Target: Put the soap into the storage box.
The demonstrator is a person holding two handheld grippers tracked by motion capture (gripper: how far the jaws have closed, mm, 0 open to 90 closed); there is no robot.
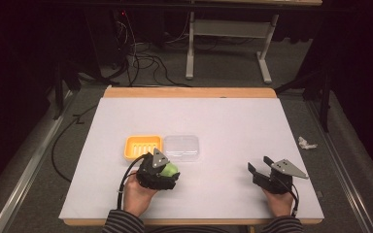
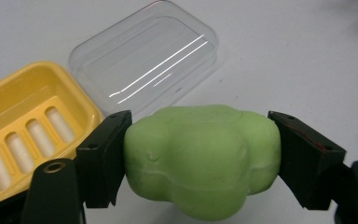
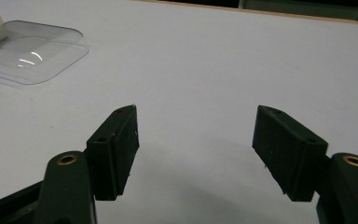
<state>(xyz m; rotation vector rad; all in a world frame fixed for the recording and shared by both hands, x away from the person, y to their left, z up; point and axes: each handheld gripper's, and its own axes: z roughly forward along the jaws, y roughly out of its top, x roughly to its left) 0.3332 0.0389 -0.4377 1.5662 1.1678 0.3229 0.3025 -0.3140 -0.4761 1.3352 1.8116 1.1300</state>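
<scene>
While my left gripper point(image 2: 200, 163) has its two black jaws clamped on the green soap point(image 2: 203, 161), one pad pressing each end, the bar's underside and its near edge are cut off at the bottom of the left gripper view, so I cannot tell whether it rests on the table or hangs just above it. From the high view the soap point(image 1: 169, 168) is mostly covered by the gripper body and its grey plate; only a green sliver shows. What I can see of it is a pale lime lump, matte and smooth, with rounded lobes and a faint crease across its top. Just beyond it, far and left, sits the yellow soap dish point(image 2: 25, 121) with its slotted floor, partly hidden behind my jaw, and touching its right side lies the clear lid point(image 2: 149, 60). My right gripper point(image 3: 196, 154) is well apart, near the right edge of the white table point(image 1: 233, 116), jaws spread wide with nothing between them.
</scene>
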